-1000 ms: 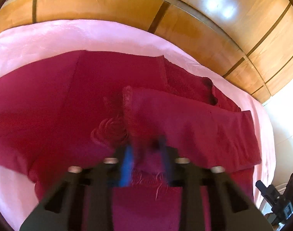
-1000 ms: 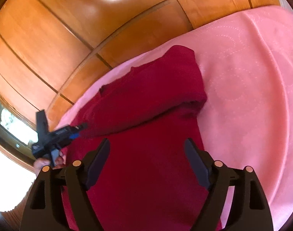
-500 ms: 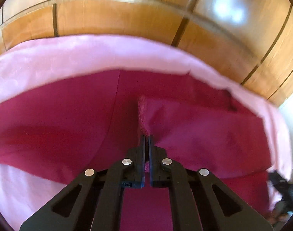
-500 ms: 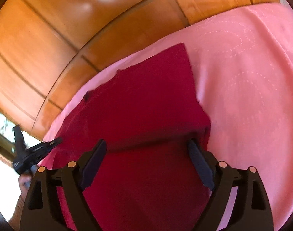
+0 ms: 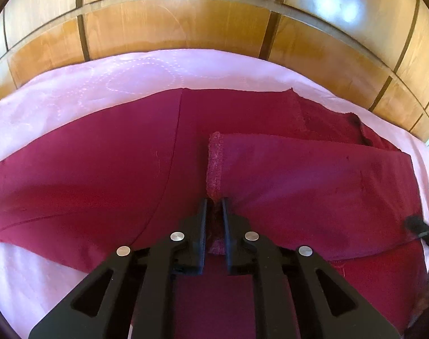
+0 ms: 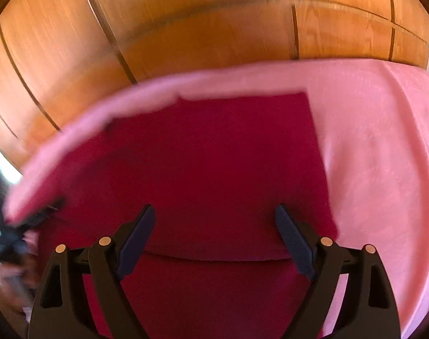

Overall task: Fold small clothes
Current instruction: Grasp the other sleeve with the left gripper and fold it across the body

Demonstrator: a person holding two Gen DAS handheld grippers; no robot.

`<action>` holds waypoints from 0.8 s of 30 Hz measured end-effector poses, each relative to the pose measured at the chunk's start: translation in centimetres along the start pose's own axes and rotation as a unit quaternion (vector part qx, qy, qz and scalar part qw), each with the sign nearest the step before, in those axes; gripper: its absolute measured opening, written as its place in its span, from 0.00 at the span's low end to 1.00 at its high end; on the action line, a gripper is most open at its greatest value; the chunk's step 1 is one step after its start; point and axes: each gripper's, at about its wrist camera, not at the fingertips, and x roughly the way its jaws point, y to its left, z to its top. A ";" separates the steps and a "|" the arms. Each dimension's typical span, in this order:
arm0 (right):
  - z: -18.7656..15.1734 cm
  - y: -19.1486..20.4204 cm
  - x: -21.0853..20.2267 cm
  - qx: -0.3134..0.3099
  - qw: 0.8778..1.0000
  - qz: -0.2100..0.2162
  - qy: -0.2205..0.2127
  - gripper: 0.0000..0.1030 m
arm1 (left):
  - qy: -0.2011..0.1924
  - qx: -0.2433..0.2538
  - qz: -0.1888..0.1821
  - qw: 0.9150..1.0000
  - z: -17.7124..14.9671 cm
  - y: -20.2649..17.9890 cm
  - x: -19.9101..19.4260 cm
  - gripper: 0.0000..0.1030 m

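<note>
A dark red garment (image 5: 101, 175) lies spread on a pink bedspread (image 5: 124, 76). One sleeve (image 5: 313, 180) is folded across its body, with a ribbed cuff (image 5: 215, 163) at the fold's end. My left gripper (image 5: 214, 202) is shut on the near end of that cuff, low over the cloth. In the right wrist view the same garment (image 6: 214, 163) fills the middle, blurred. My right gripper (image 6: 214, 216) is open and empty, just above the folded sleeve's near edge. It shows at the right edge of the left wrist view (image 5: 420, 226).
A glossy wooden panelled wall (image 5: 186, 22) runs behind the bed. Bare pink bedspread (image 6: 383, 155) lies to the right of the garment. The left gripper and hand show blurred at the left edge of the right wrist view (image 6: 14, 234).
My left gripper closed on the sleeve cuff and now rests low with the sleeve laid flat. The right wrist view has swung; the garment now looks centred and the frame is blurred.
</note>
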 end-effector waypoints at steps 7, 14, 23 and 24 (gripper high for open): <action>-1.2 1.3 0.3 -0.040 0.998 -0.038 -0.020 0.92 | -0.015 -0.086 -0.043 0.995 -1.7 4.3 -3.8 0.63; -1.3 1.3 -0.1 -0.042 0.998 -0.031 -0.017 0.98 | -0.061 -0.218 -0.032 0.973 -5.2 14.2 -9.9 0.63; -1.2 1.7 0.1 -0.045 0.998 -0.040 -0.020 0.98 | -0.074 -0.437 0.088 0.892 -10.4 32.6 -14.3 0.63; -1.2 1.7 0.2 -0.046 0.998 -0.041 -0.020 0.98 | -0.077 -0.455 0.086 0.883 -10.8 33.9 -14.5 0.62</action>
